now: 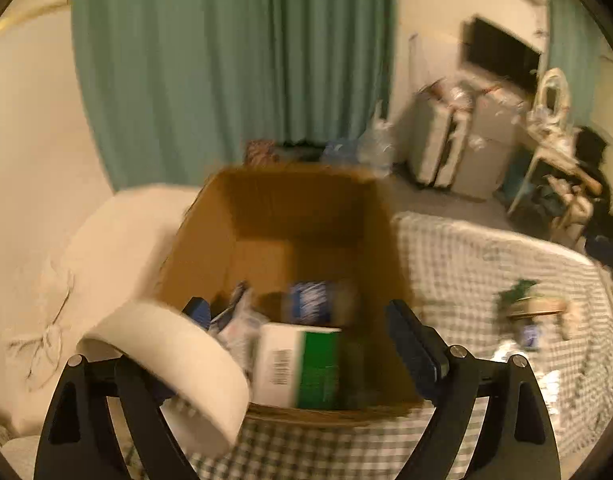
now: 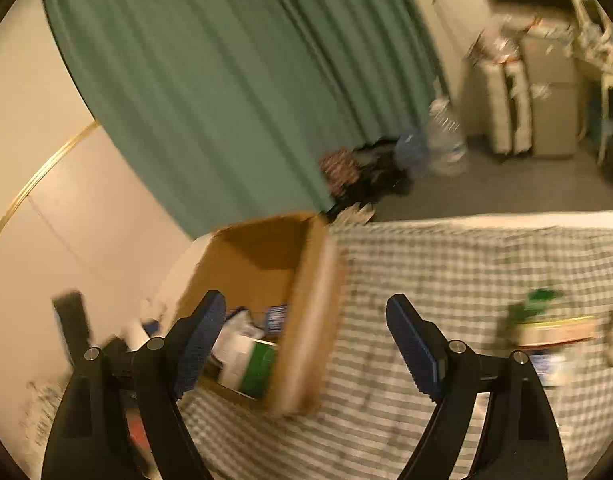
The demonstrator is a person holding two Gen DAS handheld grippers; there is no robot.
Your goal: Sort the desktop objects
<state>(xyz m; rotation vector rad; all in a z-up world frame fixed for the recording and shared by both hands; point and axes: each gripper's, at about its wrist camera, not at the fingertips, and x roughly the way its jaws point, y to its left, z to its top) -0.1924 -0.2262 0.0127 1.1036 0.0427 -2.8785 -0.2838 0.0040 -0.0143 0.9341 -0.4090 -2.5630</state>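
Observation:
An open cardboard box point(image 1: 266, 208) stands on the checked cloth point(image 1: 486, 256). Inside lie a white and green carton point(image 1: 302, 364), a blue-labelled item point(image 1: 310, 300) and crumpled packets point(image 1: 238, 320). My left gripper point(image 1: 306, 328) is open wide over the box's near edge. A white tape roll point(image 1: 174, 364) lies against its left finger only, with nothing pressing it from the right. My right gripper point(image 2: 306, 344) is open beside the box point(image 2: 258, 264), straddling its tan right wall point(image 2: 310, 320), which is blurred. The carton point(image 2: 250, 360) shows behind its left finger.
A small green plant on a round tin point(image 1: 534, 308) point(image 2: 554, 328) sits on the cloth to the right, with small packets point(image 2: 554, 368) in front. A white cushion point(image 1: 118, 240) lies left of the box. Behind are a green curtain point(image 1: 226, 60), bottles and floor clutter.

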